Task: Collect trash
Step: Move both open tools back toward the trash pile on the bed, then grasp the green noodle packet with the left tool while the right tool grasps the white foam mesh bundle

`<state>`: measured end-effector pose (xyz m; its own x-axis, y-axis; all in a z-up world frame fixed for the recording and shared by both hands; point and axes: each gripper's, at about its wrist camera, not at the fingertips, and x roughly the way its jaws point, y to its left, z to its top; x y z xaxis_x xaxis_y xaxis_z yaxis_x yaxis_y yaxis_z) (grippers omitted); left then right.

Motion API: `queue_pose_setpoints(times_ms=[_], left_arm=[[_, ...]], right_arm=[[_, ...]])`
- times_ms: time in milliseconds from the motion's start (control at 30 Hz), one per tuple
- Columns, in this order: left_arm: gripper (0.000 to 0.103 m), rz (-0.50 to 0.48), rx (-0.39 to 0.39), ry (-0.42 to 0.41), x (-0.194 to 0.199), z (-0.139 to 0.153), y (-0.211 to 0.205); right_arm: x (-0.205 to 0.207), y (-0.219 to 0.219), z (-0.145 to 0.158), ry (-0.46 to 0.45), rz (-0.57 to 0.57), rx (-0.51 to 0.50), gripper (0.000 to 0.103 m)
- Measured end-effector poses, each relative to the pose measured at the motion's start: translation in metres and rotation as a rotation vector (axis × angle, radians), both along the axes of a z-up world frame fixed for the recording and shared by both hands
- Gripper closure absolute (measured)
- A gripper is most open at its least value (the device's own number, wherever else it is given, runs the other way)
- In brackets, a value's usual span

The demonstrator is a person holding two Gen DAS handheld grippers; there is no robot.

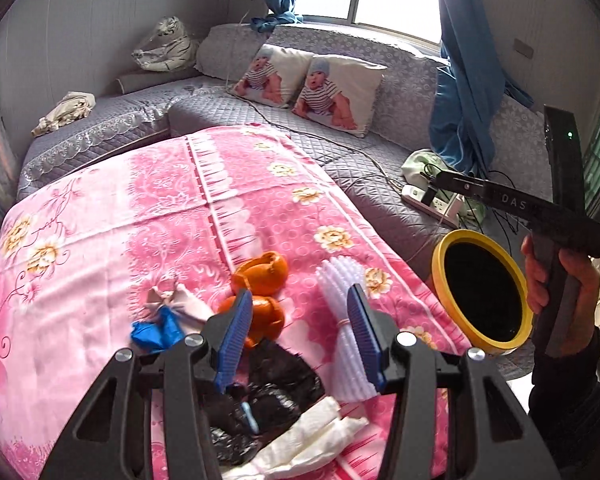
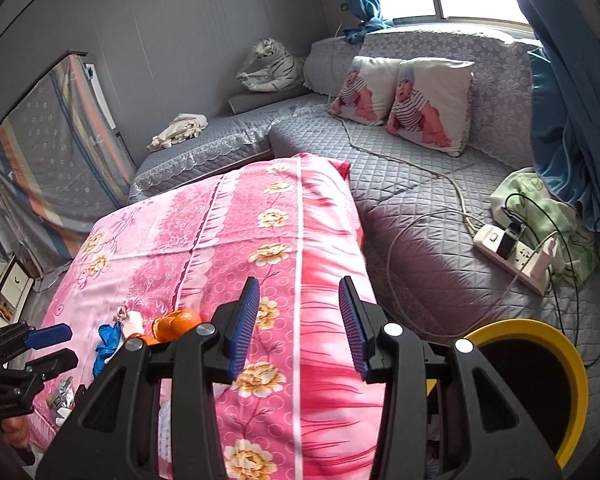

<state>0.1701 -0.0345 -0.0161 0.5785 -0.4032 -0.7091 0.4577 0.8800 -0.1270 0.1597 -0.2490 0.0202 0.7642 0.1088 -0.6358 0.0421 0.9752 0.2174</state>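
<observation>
A: What is nearest the left gripper (image 1: 300, 334)?
B: Its jaws stand apart, empty, over a black bag (image 1: 276, 392) and white tissue (image 1: 312, 436), with orange peel (image 1: 260, 280) and straws (image 1: 340, 300) beyond on the pink cloth (image 1: 100, 240).
A: And the right gripper (image 2: 300, 324)?
B: Apart too, holding nothing. The yellow bin (image 2: 572, 364) sits beside it, perhaps on the floor. The grey sofa (image 2: 420, 208) lies farther back.

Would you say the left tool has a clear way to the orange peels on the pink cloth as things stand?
Probably yes. The left tool stands open and empty just above the orange peels, with nothing lying over them; the blue glove and white straw bundle sit to either side.
</observation>
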Motion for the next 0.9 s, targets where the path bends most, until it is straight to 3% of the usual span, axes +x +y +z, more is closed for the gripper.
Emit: queue_pose_setpoints(times_ms=[433,733,900], left_arm=[[0.057,0.186,-0.004,0.029,-0.036,-0.019,0.12],[0.057,0.23,-0.001,0.095,-0.065,-0.05,0.159],[0.057,0.196,0.042,0.102,-0.081,-0.059,0.163]], right_arm=[[0.006,0.07,-0.045,0.12,0.157,-0.01,0.064],[0.004,0.088,-0.064,0.181,0.2,-0.019,0.062],[0.006,0.094,-0.075,0.211,0.21,-0.028,0.06]])
